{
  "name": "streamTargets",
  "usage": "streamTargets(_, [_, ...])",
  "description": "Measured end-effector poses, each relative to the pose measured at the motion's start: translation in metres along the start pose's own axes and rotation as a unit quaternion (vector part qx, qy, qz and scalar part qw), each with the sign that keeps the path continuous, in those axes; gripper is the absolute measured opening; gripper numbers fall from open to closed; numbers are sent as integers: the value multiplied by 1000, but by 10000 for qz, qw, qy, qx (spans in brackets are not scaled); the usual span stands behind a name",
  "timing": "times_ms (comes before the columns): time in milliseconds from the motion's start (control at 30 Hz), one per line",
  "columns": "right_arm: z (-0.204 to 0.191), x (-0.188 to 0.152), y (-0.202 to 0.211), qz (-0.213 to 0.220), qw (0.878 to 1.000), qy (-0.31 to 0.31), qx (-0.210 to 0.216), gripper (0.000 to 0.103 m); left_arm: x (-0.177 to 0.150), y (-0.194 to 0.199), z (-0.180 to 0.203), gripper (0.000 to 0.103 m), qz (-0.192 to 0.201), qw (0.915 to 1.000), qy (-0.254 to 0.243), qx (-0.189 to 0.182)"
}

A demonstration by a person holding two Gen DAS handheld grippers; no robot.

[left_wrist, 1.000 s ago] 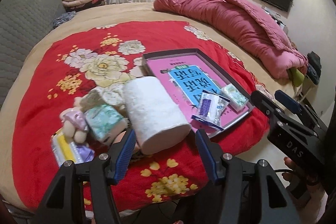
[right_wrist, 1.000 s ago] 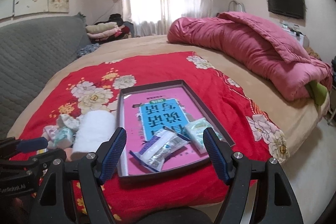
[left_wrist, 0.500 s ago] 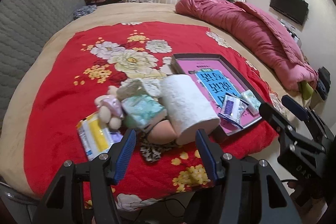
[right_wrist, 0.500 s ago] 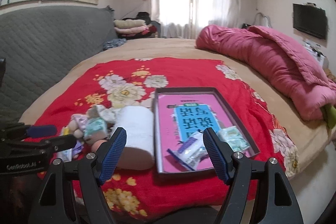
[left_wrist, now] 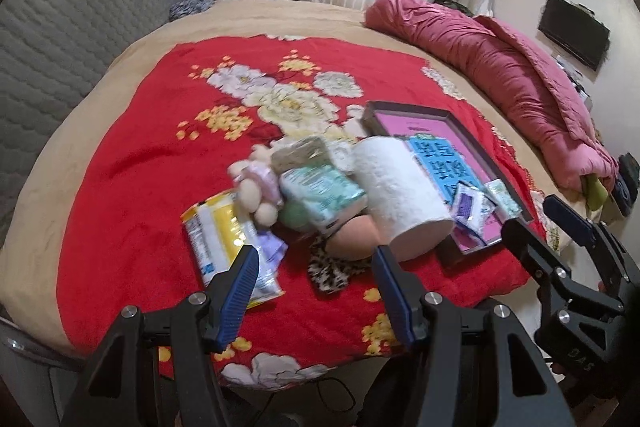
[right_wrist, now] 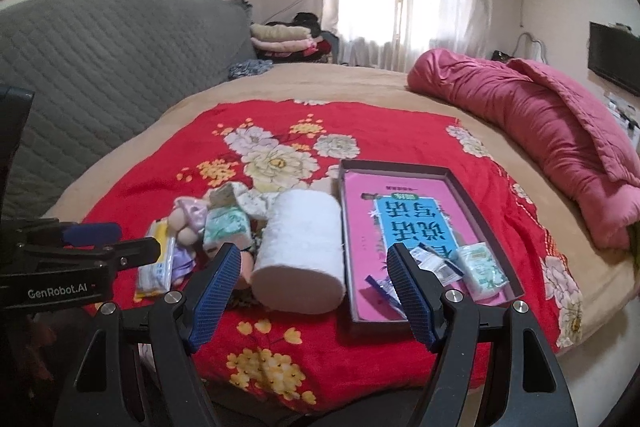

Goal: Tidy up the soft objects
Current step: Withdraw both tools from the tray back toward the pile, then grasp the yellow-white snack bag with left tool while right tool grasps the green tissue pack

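Observation:
A pile of soft things lies on the red flowered blanket (left_wrist: 132, 163): a white paper roll (left_wrist: 402, 199) (right_wrist: 302, 247), a green tissue pack (left_wrist: 322, 193) (right_wrist: 226, 225), a small plush doll (left_wrist: 258, 187) (right_wrist: 188, 223), a yellow packet (left_wrist: 224, 247), a peach sponge (left_wrist: 354, 241) and a leopard-print piece (left_wrist: 332, 271). A dark tray (left_wrist: 452, 123) (right_wrist: 456, 179) with a pink lining holds two small packs (right_wrist: 480, 267) (left_wrist: 470, 209). My left gripper (left_wrist: 316, 283) is open and empty, held back above the pile's near edge. My right gripper (right_wrist: 312, 287) is open and empty, near the roll and tray.
A rolled pink quilt (right_wrist: 540, 131) lies along the bed's right side. A grey quilted headboard (right_wrist: 100, 59) stands at the left. Folded clothes (right_wrist: 282, 39) are stacked at the far end. The bed's front edge is just below both grippers.
Both grippers have pulled back and swung left, so the pile and tray look smaller and farther away. Both stay open. Nothing on the bed has moved.

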State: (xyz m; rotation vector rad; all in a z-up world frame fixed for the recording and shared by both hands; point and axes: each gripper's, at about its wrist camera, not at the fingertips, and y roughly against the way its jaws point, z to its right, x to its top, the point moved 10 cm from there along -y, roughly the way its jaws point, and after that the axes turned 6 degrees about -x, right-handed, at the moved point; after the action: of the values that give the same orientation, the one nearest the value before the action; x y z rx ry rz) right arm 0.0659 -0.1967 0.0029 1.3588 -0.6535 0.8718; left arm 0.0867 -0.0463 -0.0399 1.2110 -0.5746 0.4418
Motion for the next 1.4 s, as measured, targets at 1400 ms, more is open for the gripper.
streamTargets(1400, [-82,-14,-85,-487,9940,816,545,77,-22,-93,-111,64,-728,9754,2062,-285])
